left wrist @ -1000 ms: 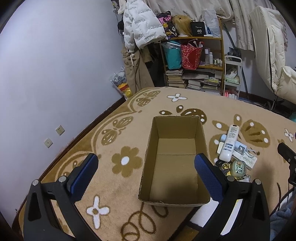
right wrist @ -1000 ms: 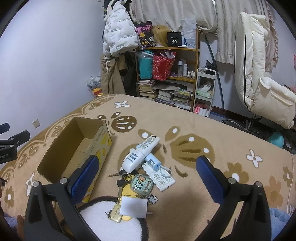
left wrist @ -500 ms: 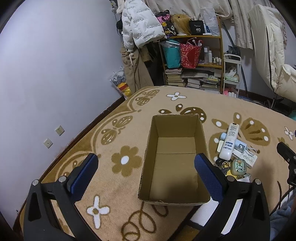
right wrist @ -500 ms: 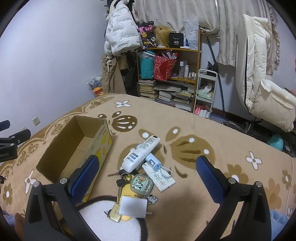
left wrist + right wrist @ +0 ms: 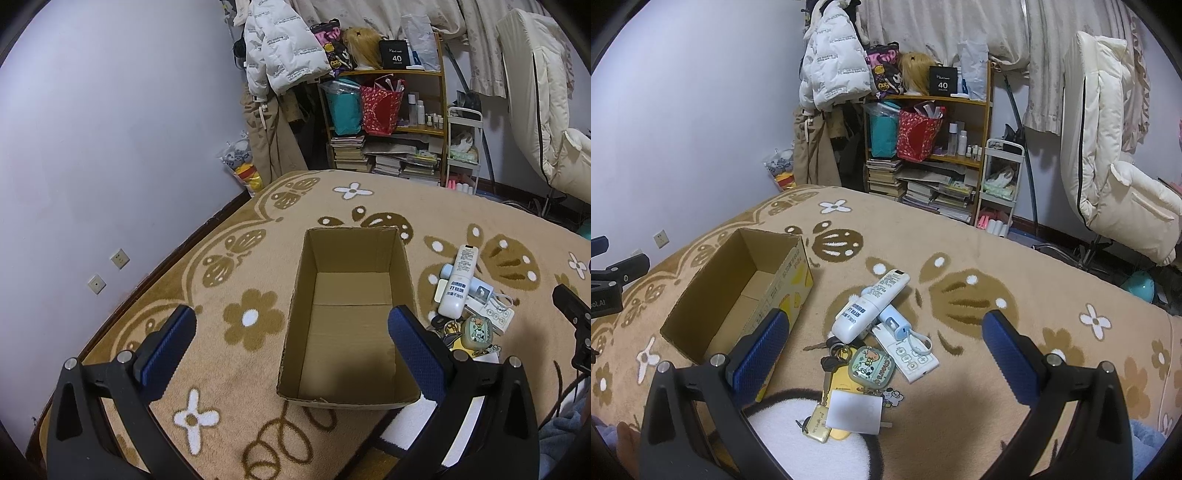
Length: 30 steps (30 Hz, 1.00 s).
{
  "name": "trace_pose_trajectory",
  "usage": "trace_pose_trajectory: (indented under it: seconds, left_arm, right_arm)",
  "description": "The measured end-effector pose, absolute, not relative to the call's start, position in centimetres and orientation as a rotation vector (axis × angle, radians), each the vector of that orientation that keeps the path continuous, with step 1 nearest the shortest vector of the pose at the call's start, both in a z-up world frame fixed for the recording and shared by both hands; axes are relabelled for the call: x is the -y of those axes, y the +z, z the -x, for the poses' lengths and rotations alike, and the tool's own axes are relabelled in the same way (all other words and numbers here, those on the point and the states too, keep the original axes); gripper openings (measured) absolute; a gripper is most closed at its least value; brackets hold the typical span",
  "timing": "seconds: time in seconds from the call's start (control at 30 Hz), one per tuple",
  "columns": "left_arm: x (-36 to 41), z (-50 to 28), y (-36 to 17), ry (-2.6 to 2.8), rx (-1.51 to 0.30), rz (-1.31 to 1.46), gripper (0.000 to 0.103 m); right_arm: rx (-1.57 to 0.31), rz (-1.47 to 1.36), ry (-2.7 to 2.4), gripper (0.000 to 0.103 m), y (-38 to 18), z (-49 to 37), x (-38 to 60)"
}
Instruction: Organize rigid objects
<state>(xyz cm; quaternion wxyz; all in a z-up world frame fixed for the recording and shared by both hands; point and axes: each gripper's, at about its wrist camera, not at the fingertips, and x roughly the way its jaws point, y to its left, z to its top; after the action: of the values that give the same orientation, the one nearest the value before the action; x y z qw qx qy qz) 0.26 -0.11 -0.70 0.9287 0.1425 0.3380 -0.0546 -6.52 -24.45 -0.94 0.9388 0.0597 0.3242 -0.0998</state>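
Observation:
An empty open cardboard box (image 5: 351, 314) (image 5: 738, 291) lies on the patterned blanket. To its right is a pile of small items: a white remote (image 5: 871, 306) (image 5: 458, 284), a light-blue device (image 5: 895, 325), a white button panel (image 5: 908, 356), a green cartoon case (image 5: 873, 367), keys (image 5: 829, 360), a white card (image 5: 854, 411) and a yellow tag (image 5: 818, 428). My left gripper (image 5: 291, 338) is open above the box's near end. My right gripper (image 5: 886, 339) is open above the pile. Both are empty.
A wooden shelf (image 5: 931, 147) with bags, books and bottles stands at the back, with a white cart (image 5: 999, 188) beside it. A white jacket (image 5: 834, 66) hangs at left. A cream padded chair (image 5: 1115, 177) is at right. The wall runs along the left.
Both views have shifted only slightly. Both grippers stay open and empty. Nothing on the blanket has moved.

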Motion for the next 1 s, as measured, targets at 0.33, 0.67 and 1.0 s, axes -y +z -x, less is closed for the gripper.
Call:
trace_pose_trajectory:
  seconds: [0.33,0.67,1.0]
  left_arm:
    - [0.3,-0.6,-0.9,-0.109,-0.705,-0.309,0.103]
    - [0.1,-0.9,-0.9,-0.087,-0.705,-0.311,0.103]
    - [0.3,-3.9,-1.8,-0.096,-0.76,-0.333,0.103]
  right_arm:
    - [-0.661,-0.118,-0.206,0.103,-1.0,6.5,24.4]
    - [-0.662,-0.115,-0.206,0.103,-1.1,6.4,24.3]
    - [-0.702,-0.137,-0.182,0.103,-2.4,6.4,25.7]
